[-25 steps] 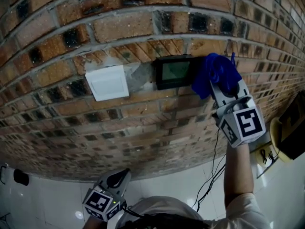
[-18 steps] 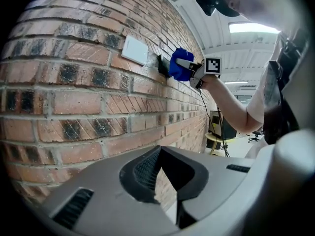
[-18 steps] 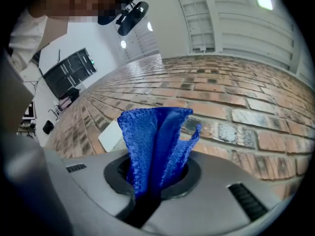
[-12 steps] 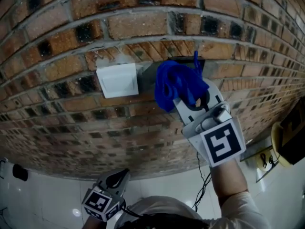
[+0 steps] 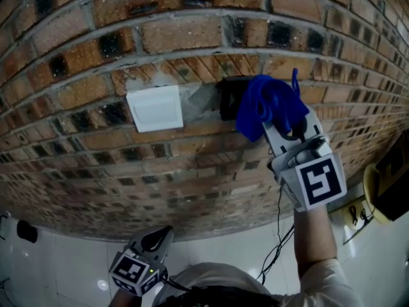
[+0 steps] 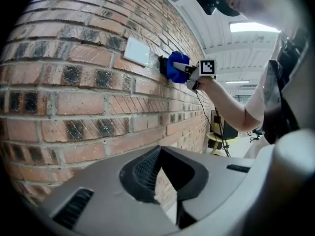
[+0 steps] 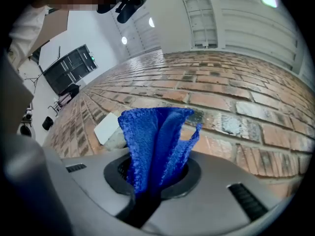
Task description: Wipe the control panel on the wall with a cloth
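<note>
R tongs (image 5: 280, 121) w/ cloth (image 5: 264, 105) on panel (image 5: 229, 98) R edge

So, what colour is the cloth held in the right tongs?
The cloth is bright blue; the right gripper view shows it best.

Fuzzy blue cloth (image 5: 267, 105) (terry-like) — rough matt brick wall (image 5: 192, 37), smooth white plate (image 5: 155, 107).

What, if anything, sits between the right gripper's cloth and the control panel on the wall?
Nothing visible. The right gripper is shut on the blue cloth, which already lies over most of the control panel; only the panel's left edge shows. The white plate sits apart, to the left.
</note>
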Action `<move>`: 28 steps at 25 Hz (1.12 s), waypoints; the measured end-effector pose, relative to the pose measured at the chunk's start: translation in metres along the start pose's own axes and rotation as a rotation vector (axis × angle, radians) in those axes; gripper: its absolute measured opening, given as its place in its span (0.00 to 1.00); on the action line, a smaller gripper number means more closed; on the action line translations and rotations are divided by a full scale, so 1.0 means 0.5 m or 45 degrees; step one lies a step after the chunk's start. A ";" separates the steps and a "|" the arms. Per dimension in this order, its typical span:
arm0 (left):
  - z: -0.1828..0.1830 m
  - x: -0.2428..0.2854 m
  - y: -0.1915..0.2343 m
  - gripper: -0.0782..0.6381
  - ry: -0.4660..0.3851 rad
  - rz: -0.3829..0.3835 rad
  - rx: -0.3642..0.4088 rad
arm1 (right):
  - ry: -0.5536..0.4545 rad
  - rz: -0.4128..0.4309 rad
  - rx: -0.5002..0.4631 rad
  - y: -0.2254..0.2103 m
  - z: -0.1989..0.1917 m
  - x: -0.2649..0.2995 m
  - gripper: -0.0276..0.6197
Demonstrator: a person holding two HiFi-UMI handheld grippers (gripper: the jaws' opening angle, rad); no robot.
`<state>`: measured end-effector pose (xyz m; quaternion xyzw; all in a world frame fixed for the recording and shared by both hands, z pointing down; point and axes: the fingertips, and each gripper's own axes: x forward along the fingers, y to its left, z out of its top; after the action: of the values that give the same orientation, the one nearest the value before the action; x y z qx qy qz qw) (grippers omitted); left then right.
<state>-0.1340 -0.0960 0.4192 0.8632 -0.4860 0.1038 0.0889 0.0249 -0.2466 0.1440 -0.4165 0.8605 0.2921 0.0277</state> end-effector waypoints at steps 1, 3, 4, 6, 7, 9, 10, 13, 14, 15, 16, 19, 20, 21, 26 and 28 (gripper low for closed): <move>0.001 0.005 -0.004 0.11 0.003 -0.006 0.007 | -0.005 -0.020 -0.020 -0.021 -0.003 -0.010 0.18; 0.002 0.015 -0.011 0.11 0.012 -0.018 0.022 | -0.014 -0.060 -0.057 -0.062 -0.010 -0.028 0.18; 0.003 0.020 -0.015 0.11 0.014 -0.023 0.025 | -0.009 -0.082 -0.060 -0.080 -0.018 -0.036 0.18; 0.006 0.031 -0.024 0.11 0.016 -0.030 0.031 | 0.010 -0.118 -0.056 -0.110 -0.036 -0.047 0.18; 0.008 0.036 -0.030 0.11 0.016 -0.033 0.031 | 0.019 -0.125 -0.055 -0.119 -0.046 -0.047 0.18; 0.011 0.045 -0.040 0.11 0.018 -0.036 0.032 | 0.027 -0.119 -0.050 -0.127 -0.064 -0.045 0.18; 0.011 0.048 -0.043 0.11 0.021 -0.034 0.036 | 0.021 -0.112 -0.047 -0.128 -0.068 -0.044 0.18; 0.014 0.056 -0.050 0.11 0.022 -0.018 0.049 | -0.006 -0.095 -0.045 -0.132 -0.066 -0.044 0.18; 0.017 0.058 -0.055 0.11 0.014 -0.007 0.042 | -0.015 -0.085 -0.042 -0.133 -0.064 -0.045 0.18; 0.019 0.058 -0.061 0.11 0.008 0.008 0.027 | -0.024 -0.070 -0.032 -0.130 -0.063 -0.047 0.18; 0.019 0.057 -0.067 0.11 0.011 0.023 0.010 | -0.032 -0.055 -0.010 -0.125 -0.062 -0.053 0.18; 0.023 0.057 -0.080 0.11 0.031 0.065 -0.004 | -0.045 -0.035 0.067 -0.113 -0.067 -0.094 0.18; 0.027 0.057 -0.084 0.11 0.031 0.083 -0.002 | -0.044 -0.024 0.083 -0.108 -0.075 -0.109 0.18; 0.029 0.056 -0.087 0.11 0.032 0.104 -0.003 | -0.039 -0.007 0.103 -0.100 -0.088 -0.125 0.18; 0.012 0.036 -0.100 0.11 0.107 0.211 -0.002 | 0.056 0.071 0.260 -0.040 -0.196 -0.232 0.18; 0.006 0.024 -0.104 0.11 0.135 0.241 -0.002 | 0.124 0.086 0.312 -0.013 -0.249 -0.280 0.18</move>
<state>-0.0828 -0.0800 0.4165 0.8066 -0.5601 0.1568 0.1051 0.1451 -0.2172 0.2846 -0.3944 0.9037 0.1648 0.0268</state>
